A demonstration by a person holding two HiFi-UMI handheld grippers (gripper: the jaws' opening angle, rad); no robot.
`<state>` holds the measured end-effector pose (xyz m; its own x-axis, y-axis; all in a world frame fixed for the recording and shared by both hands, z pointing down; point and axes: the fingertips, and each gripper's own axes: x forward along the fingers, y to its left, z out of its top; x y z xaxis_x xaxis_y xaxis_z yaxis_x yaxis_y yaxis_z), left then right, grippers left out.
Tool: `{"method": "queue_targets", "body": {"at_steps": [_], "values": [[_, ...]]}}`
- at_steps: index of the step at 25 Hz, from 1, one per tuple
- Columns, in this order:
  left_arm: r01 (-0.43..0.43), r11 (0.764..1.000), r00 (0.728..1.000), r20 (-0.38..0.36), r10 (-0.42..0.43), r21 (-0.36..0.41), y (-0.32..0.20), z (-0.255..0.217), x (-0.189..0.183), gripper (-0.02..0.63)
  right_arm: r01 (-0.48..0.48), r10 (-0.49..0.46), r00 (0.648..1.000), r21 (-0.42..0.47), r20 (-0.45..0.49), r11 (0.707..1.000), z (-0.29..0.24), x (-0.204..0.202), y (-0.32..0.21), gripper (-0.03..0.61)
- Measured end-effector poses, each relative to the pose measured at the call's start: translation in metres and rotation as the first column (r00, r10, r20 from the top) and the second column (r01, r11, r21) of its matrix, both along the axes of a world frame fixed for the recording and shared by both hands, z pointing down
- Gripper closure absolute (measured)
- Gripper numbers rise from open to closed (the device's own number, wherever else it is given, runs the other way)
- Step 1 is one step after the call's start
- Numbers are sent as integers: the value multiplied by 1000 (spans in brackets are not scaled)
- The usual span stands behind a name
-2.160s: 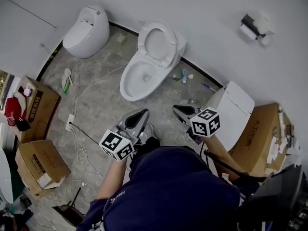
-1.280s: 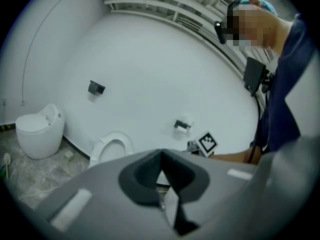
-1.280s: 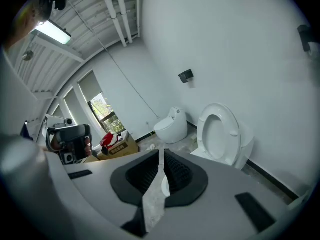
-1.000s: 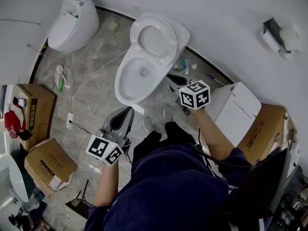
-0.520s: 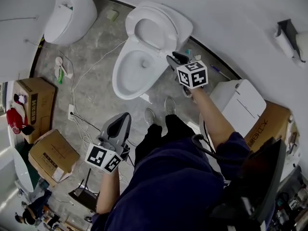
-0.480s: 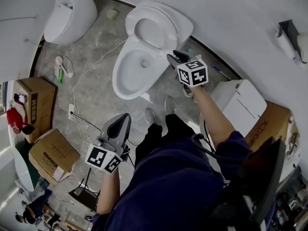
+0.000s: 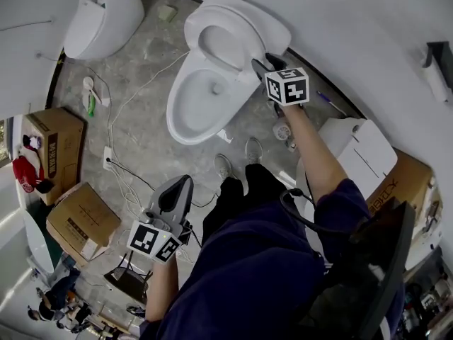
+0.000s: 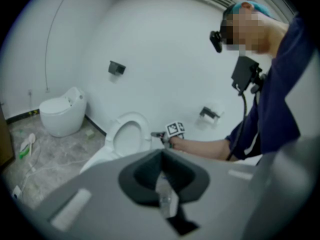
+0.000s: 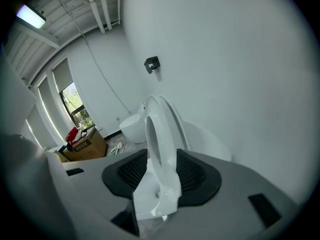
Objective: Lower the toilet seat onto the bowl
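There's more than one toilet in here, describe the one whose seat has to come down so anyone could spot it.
Along the wall, take the middle toilet, between the egg-shaped toilet on the left and the boxy white unit on the right. It alone is open: its toilet seat stands raised and its bowl is uncovered, while both neighbours are shut.

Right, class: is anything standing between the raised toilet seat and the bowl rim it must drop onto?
Nothing visible does: the rim of the bowl lies bare below the raised toilet seat. The right hand-held gripper, whose jaws have just been opening, has the seat's edge between them.
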<state>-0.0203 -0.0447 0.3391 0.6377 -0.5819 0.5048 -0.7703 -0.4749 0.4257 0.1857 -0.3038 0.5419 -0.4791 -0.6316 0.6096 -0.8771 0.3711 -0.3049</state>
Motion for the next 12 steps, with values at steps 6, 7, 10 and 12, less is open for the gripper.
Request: {"method": "queue_targets", "body": {"at_steps": [6, 7, 10, 12], "values": [[8, 1000, 1000, 14, -7, -18, -2, 4, 6, 611, -2, 2, 999, 6, -32, 1000, 11, 11, -23, 423], [10, 1000, 1000, 15, -10, -21, -3, 5, 6, 611, 5, -5, 999, 5, -37, 1000, 13, 11, -26, 423], [17, 999, 1000, 18, -16, -31, -4, 8, 6, 611, 22, -22, 998, 4, -62, 1000, 18, 8, -30, 423], [20, 999, 1000, 19, -19, -36, -2, 10, 5, 611, 24, -23, 997, 3, -79, 1000, 23, 6, -30, 423]]}}
